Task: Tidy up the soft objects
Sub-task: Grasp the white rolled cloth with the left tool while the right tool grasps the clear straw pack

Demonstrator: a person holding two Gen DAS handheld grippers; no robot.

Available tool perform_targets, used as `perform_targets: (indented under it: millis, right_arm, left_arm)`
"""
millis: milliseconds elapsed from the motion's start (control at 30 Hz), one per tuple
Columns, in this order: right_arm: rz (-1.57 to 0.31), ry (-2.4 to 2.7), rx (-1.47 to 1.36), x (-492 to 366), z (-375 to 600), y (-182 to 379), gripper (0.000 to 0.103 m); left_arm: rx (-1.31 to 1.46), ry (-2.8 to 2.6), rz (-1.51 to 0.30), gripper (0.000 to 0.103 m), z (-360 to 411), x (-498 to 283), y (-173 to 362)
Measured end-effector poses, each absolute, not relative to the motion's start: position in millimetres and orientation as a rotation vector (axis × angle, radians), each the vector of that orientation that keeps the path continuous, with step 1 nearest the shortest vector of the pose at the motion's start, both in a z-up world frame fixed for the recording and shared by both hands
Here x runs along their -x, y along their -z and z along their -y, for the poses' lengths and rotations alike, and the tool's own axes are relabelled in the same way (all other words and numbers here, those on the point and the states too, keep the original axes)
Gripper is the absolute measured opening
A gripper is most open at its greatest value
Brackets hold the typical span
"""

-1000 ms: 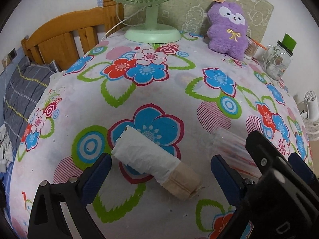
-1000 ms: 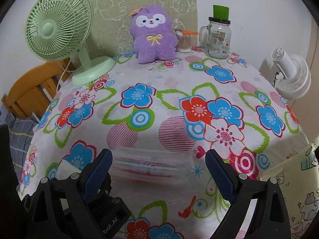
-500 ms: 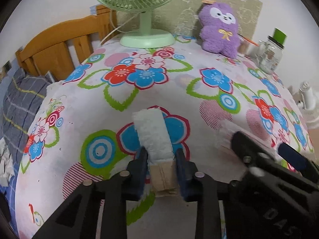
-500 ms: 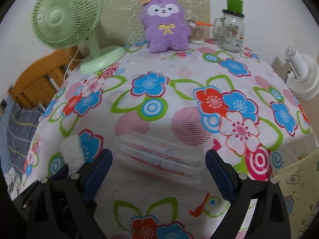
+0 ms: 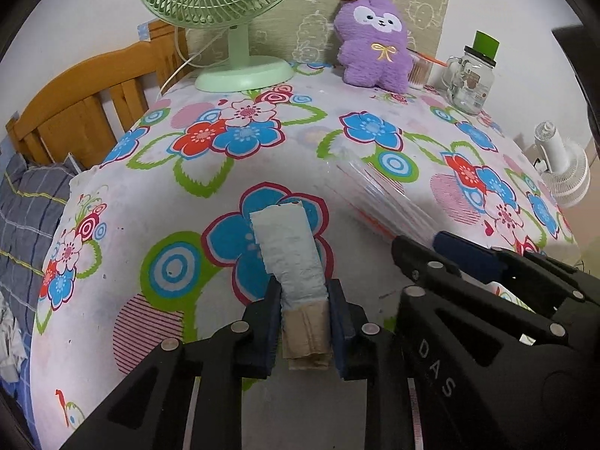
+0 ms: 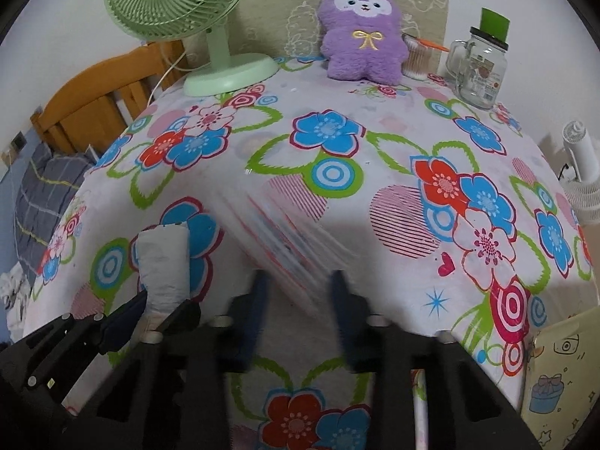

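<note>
My left hand-held gripper (image 5: 304, 315) pinches a rolled white-and-beige cloth (image 5: 290, 258) at its beige end, the roll lying on the flowered table (image 5: 262, 172). My right hand-held gripper (image 6: 298, 292) is closing around a clear plastic packet (image 6: 285, 240) that lies just beside the roll; blur hides whether the pads touch it. A purple plush toy (image 6: 362, 33) sits at the table's far edge.

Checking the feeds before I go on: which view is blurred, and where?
Right wrist view: motion blur smears the clear plastic bag and the closing right gripper around it. Left wrist view: sharp on the rolled sock in the left gripper; fisheye bends the table edge.
</note>
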State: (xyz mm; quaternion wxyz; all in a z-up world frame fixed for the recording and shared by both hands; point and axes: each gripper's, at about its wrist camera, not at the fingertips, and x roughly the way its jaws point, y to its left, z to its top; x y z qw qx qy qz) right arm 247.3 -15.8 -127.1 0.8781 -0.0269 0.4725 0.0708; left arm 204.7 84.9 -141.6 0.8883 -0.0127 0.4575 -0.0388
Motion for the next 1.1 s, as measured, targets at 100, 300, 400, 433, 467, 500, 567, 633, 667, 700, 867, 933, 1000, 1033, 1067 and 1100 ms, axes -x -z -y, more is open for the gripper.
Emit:
perform_targets:
  millis: [100,300,400,433,467,500,567,633,667,700,867,933,1000,1033,1067,1100]
  right_arm:
    - [-0.992,-0.163,0.062,-243,15,126,0.02]
    - [-1.011,-0.195,0.028,-229,20,122,0.017]
    - [-1.013,-0.206,0.014,-218,23,119,0.017]
    - [-1.013,-0.206,0.014,-214,24,118,0.017]
    - [-1.016,-0.209,0.013,-209,25,117,0.017]
    - [-1.023,-0.212,0.01,-204,27,117,0.017]
    - [-1.027,-0.214,0.004,-196,30,116,0.018]
    - [-1.029,-0.217,-0.003,-187,32,114,0.018]
    - [-1.03,-0.222,-0.005,-184,32,113,0.019]
    - [-1.028,-0.225,0.001,-179,32,111,0.02]
    - [-1.016,-0.218,0.041,-171,31,109,0.038]
    - [-0.997,-0.211,0.051,-171,31,106,0.06]
    - [-0.968,-0.22,0.06,-171,29,102,0.069]
    - [-0.956,-0.229,0.07,-173,26,101,0.07]
    - [-0.955,-0.231,0.084,-175,24,101,0.07]
    - [-0.955,-0.231,0.097,-178,21,102,0.07]
  left_arm:
    - [0.029,0.092,-0.952,0.022,-85,-201,141]
    - [0.018,0.101,-0.949,0.022,-84,-189,139]
    - [0.013,0.113,-0.947,0.022,-81,-181,138]
    - [0.012,0.119,-0.948,0.022,-80,-178,138]
    - [0.011,0.124,-0.947,0.022,-79,-174,138]
    - [0.006,0.127,-0.946,0.022,-78,-170,139]
    - [-0.001,0.13,-0.941,0.022,-75,-164,138]
    - [-0.001,0.137,-0.933,0.022,-74,-156,137]
    - [-0.002,0.14,-0.931,0.022,-73,-153,137]
    - [-0.004,0.142,-0.926,0.022,-73,-149,136]
    - [-0.012,0.134,-0.914,0.022,-73,-142,135]
    - [-0.015,0.133,-0.909,0.022,-75,-142,133]
    - [-0.009,0.127,-0.904,0.022,-78,-144,131]
    - [-0.009,0.124,-0.902,0.022,-79,-145,131]
    - [-0.008,0.12,-0.901,0.022,-80,-146,131]
    - [-0.007,0.117,-0.902,0.022,-81,-148,132]
